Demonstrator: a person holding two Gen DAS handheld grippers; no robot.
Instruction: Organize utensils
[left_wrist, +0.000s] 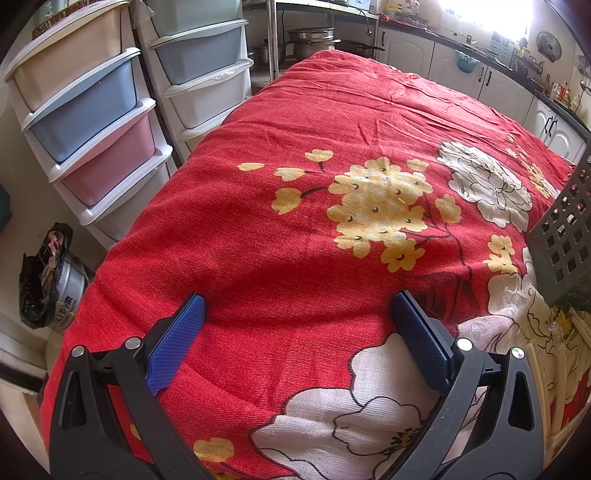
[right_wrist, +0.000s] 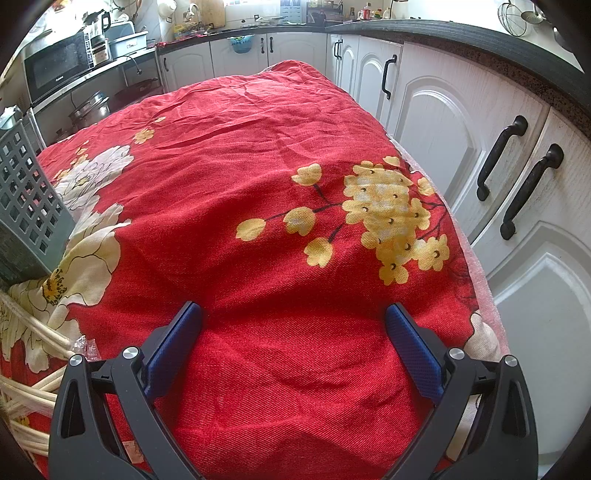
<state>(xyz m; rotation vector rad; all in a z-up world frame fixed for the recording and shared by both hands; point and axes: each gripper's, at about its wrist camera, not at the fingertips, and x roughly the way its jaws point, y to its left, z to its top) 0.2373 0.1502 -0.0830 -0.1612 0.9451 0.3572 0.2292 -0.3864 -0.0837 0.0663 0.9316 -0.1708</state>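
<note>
Left wrist: I see my left gripper (left_wrist: 297, 308) spread wide, empty, above the red flowered tabletop (left_wrist: 332, 122).
Right gripper (right_wrist: 293, 315): wide apart, empty.
Basket (left_wrist: 565, 229): grey, between them.
Chopsticks (right_wrist: 26, 384): pale, just before the basket.

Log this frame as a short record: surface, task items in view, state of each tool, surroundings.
surface: table under a red floral cloth
container: grey perforated basket at the table's edge, between the two views
utensils: pale chopsticks lying beside the basket
left tool: open, empty, over the cloth
right tool: open, empty, over the cloth
surroundings: plastic drawer units, white cabinets
</note>
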